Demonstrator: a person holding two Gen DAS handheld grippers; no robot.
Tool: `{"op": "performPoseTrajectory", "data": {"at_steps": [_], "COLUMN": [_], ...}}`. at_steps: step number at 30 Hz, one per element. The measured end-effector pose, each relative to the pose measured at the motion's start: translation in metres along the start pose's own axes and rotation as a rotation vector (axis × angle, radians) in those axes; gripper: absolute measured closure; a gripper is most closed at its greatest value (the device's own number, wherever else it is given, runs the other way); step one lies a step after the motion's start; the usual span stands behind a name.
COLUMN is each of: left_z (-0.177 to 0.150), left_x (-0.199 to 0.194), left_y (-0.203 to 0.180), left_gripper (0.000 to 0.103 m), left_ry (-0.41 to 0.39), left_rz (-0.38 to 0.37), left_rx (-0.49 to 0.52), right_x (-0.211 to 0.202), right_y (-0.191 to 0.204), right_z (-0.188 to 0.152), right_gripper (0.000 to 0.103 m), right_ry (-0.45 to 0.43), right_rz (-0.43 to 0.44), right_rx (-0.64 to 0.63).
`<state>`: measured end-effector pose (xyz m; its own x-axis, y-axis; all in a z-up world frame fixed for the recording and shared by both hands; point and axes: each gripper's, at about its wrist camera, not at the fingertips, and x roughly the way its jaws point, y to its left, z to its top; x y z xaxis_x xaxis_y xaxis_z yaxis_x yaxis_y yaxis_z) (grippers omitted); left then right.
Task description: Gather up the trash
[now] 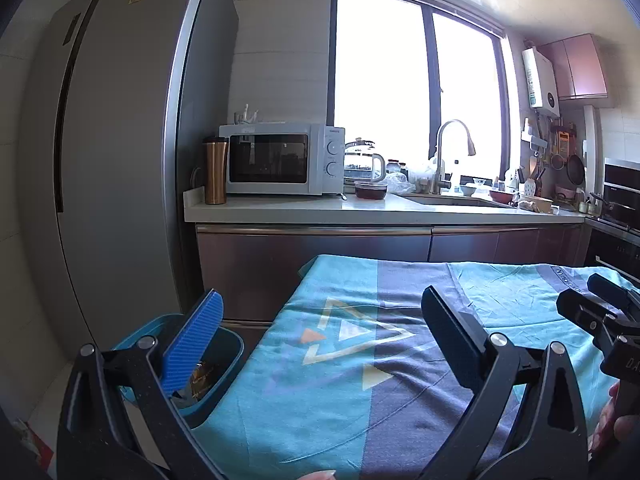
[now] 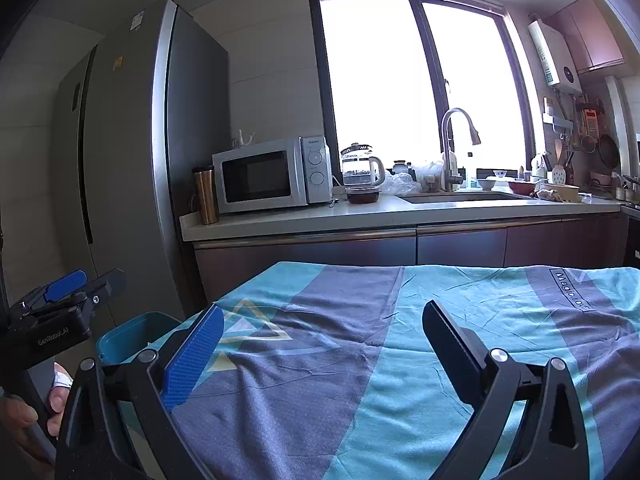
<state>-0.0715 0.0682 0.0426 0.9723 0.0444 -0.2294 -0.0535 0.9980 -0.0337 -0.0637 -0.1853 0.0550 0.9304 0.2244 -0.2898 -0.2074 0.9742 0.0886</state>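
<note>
Both grippers, left gripper (image 1: pixel 320 344) and right gripper (image 2: pixel 320 356), hover with jaws released and empty over the teal-and-grey cloth-covered table (image 2: pixel 400 360); the teal plastic bin (image 1: pixel 224 364) at its left edge likely holds the trash.

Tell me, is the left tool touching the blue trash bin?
Cannot tell. In the left wrist view the left tool has its blue pad overlapping the trash bin, but neither view shows whether there's a gap.

Your left gripper (image 1: pixel 324 340) is spread wide with nothing between its fingers, and your right gripper (image 2: pixel 324 344) is spread just as wide and bare. They sit side by side, level, both pointing away from you, your hand (image 2: pixel 24 420) gripping the left handle.
</note>
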Motion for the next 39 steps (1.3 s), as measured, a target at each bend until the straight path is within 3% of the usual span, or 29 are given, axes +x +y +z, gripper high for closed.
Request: {"op": "performPoseTrajectory", "data": {"at_steps": [39], "left_z": [-0.0033], "left_x": [-0.0058], "left_y": [-0.0074], "left_gripper": [0.005], "left_ry": [-0.007], "left_rz": [0.008], "left_rx": [0.019], "right_x": [-0.0073], "right_y": [-0.0053], "right_z": [0.0041], "right_gripper": [0.007], "right_ry": [-0.016], "right_rz": [-0.014], "right_rx": [0.005]}}
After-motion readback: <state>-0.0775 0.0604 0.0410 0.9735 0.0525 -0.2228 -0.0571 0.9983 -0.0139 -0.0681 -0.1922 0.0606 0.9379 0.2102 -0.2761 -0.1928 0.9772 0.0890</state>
